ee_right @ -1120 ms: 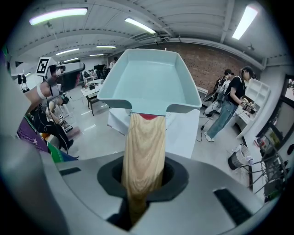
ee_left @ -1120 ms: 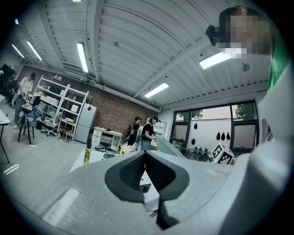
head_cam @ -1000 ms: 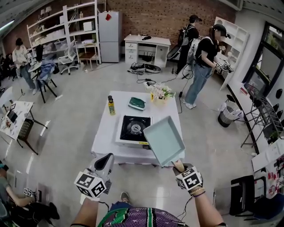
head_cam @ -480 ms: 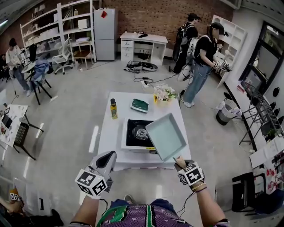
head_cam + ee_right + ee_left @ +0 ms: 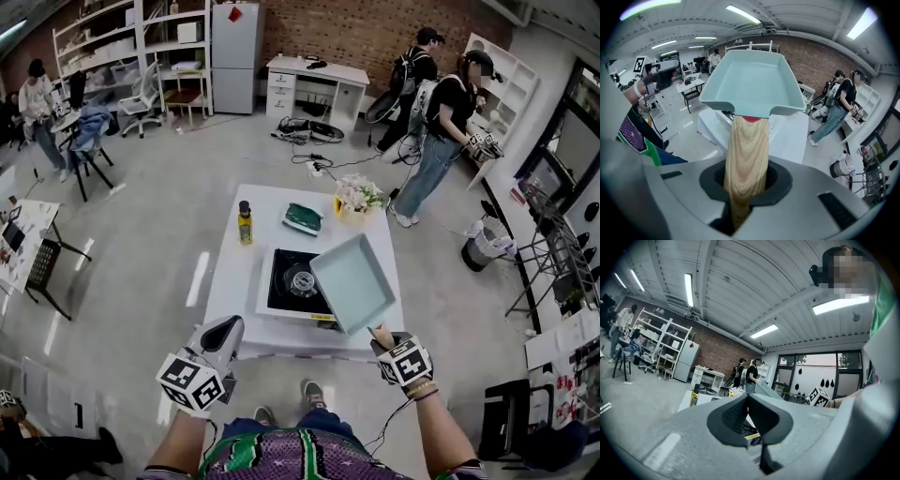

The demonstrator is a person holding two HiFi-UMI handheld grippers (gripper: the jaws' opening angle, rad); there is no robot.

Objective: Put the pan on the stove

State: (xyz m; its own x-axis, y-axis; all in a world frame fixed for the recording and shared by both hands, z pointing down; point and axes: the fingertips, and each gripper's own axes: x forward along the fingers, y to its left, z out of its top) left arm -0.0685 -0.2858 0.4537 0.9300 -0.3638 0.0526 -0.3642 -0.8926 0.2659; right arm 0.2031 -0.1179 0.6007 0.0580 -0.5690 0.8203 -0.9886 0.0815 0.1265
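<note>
Pale teal square pan (image 5: 353, 282) held in air, tilted, wooden handle (image 5: 744, 154) toward person. In head view pan overlaps right edge of black stove (image 5: 292, 282); burner uncovered. Right gripper (image 5: 382, 339) clamped on handle, jaws pressing its sides. Stove sits on white table (image 5: 232, 282). Behind stove on table: bottle (image 5: 245, 222), green item (image 5: 303, 217), flowers (image 5: 357, 197). Left gripper (image 5: 223, 334) near table's front edge, left of pan, jaws together, nothing between. People stand in background.

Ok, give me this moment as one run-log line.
right claw: shut on pan handle | pan: in the air by stove, not set down | left claw: shut, empty
</note>
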